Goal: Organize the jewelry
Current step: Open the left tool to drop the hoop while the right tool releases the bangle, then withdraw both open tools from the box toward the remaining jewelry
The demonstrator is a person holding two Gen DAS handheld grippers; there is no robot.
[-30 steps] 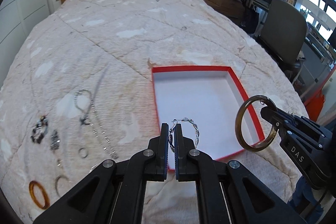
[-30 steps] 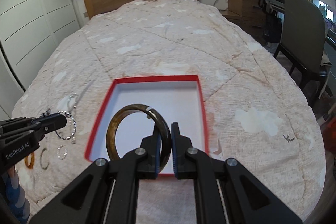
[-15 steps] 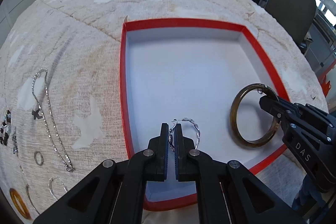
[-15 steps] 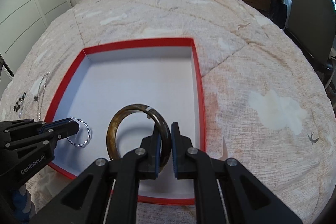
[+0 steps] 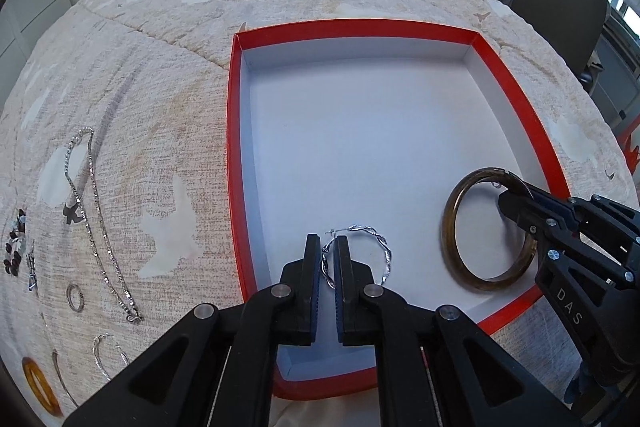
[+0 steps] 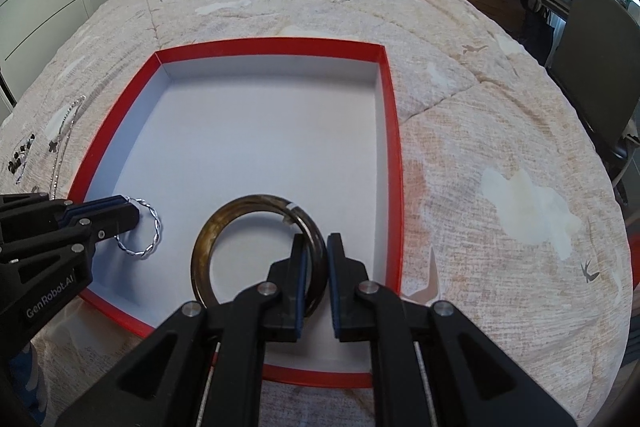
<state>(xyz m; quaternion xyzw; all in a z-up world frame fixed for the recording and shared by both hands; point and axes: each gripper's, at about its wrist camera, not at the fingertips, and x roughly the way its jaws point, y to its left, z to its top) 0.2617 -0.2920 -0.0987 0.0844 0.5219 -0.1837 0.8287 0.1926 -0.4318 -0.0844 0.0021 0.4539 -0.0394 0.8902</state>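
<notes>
A shallow red box (image 5: 234, 147) with a white floor lies on the beige bedspread. My left gripper (image 5: 329, 259) is shut on a twisted silver hoop (image 5: 378, 247), held low over the box's near left part. The right wrist view shows that hoop (image 6: 154, 231) and the left gripper (image 6: 128, 215) at the box's left side. My right gripper (image 6: 316, 247) is shut on a brown bangle (image 6: 208, 239), whose lower edge rests on or just above the box floor near the front right. From the left wrist view the bangle (image 5: 452, 239) stands tilted, with the right gripper (image 5: 516, 203) pinching its far rim.
Left of the box, loose jewellery lies on the bedspread: a silver chain necklace (image 5: 92, 211), a small ring (image 5: 75, 297), a silver hoop (image 5: 106, 351), an amber ring (image 5: 38, 391) and dark beaded pieces (image 5: 14, 247). A grey chair (image 6: 592, 67) stands to the right of the bed.
Both grippers have come down from above the bed into the red box, each still holding its piece. The box now fills both views.
</notes>
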